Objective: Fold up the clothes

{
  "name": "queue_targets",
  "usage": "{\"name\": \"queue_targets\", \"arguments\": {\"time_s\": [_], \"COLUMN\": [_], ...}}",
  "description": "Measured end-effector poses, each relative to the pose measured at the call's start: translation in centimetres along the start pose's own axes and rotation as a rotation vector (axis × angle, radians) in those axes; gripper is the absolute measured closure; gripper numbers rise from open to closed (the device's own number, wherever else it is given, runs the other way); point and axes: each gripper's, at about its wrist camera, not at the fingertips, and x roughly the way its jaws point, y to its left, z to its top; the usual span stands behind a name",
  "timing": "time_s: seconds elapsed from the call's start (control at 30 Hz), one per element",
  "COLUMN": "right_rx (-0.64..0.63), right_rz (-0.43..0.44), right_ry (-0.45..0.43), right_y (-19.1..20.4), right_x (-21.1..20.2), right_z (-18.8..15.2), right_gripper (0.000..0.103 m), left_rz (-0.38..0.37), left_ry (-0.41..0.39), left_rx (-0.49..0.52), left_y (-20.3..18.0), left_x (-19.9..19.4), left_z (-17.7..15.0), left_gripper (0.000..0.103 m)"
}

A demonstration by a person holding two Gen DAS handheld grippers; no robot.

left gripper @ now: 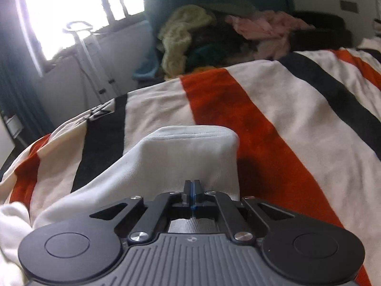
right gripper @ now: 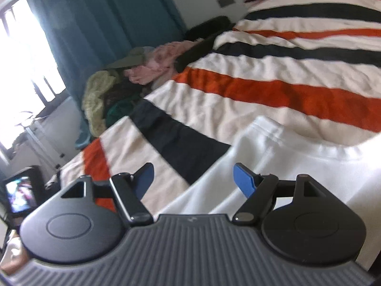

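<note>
Pinching a fold of the white T-shirt (left gripper: 181, 157), the left gripper (left gripper: 193, 186) is keeping its jaws fully closed. Right gripper (right gripper: 193, 178) is hovering with jaws standing wide over the shirt, which is lying on the striped blanket (left gripper: 273, 100).
</note>
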Motion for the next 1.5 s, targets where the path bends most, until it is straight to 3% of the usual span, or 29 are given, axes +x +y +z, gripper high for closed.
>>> {"name": "queue_targets", "arguments": {"time_s": [0.3,0.43,0.47,0.53,0.57,0.67,0.83,0.9,0.97,1.0,1.1,1.2,1.3,1.4,1.5], "right_rx": [0.025,0.065,0.074,0.093,0.098,0.103,0.106,0.104,0.108,0.113,0.109,0.104,0.096,0.093,0.094], "right_rz": [0.028,0.041,0.044,0.049,0.045,0.033,0.031,0.029,0.03,0.033,0.032,0.027,0.025,0.01,-0.009], "right_ry": [0.012,0.004,0.004,0.003,0.011,0.049,0.072,0.08,0.097,0.101,0.08,0.057,0.006,-0.048,-0.084], "right_y": [0.1,-0.6,-0.8,-1.2,-1.2,-1.3,-1.1,-1.0,-1.1,-1.2,-1.2,-1.1,-1.2,-1.4,-1.7], "right_x": [-1.5,-2.6,-2.7,-3.0,-2.7,-1.2,0.5,1.0,1.4,1.5,1.3,0.9,-0.2,-1.1,-1.8], "right_z": [0.3,0.6,0.7,0.8,0.7,0.2,-0.5,-0.7,-0.8,-0.9,-0.9,-0.6,-0.2,0.2,0.6], "right_gripper": [0.027,0.026,0.026,0.026,0.026,0.026,0.026,0.026,0.026,0.026,0.026,0.026,0.026,0.026,0.026], "left_rz": [-0.137,-0.074,-0.059,-0.018,0.006,0.005,0.014,0.02,0.005,0.002,-0.055,-0.081,-0.197,-0.337,-0.523], "left_ry": [-0.148,-0.111,-0.09,-0.051,-0.039,0.015,0.041,0.037,0.036,0.036,0.018,-0.075,-0.194,-0.314,-0.358], "left_rx": [0.056,0.064,0.06,0.05,0.044,0.024,0.031,0.008,-0.027,-0.041,-0.119,-0.147,-0.229,-0.226,-0.222], "left_y": [0.6,-0.5,-0.8,-1.4,-1.5,-1.9,-3.3,-3.3,-2.8,-2.5,-1.1,-0.7,-0.1,-1.1,-3.0], "left_x": [-7.8,-6.7,-6.0,-4.5,-3.6,-0.9,1.7,2.4,2.6,2.5,1.1,-2.3,-6.9,-11.6,-15.0], "left_z": [3.9,2.8,2.4,1.5,0.9,0.0,-0.3,-0.2,0.2,0.4,1.2,2.8,4.5,6.1,7.0], "left_gripper": [0.102,0.075,0.056,0.032,0.03,0.031,0.03,0.039,0.078,0.09,0.096,0.098,0.098,0.098,0.097]}}
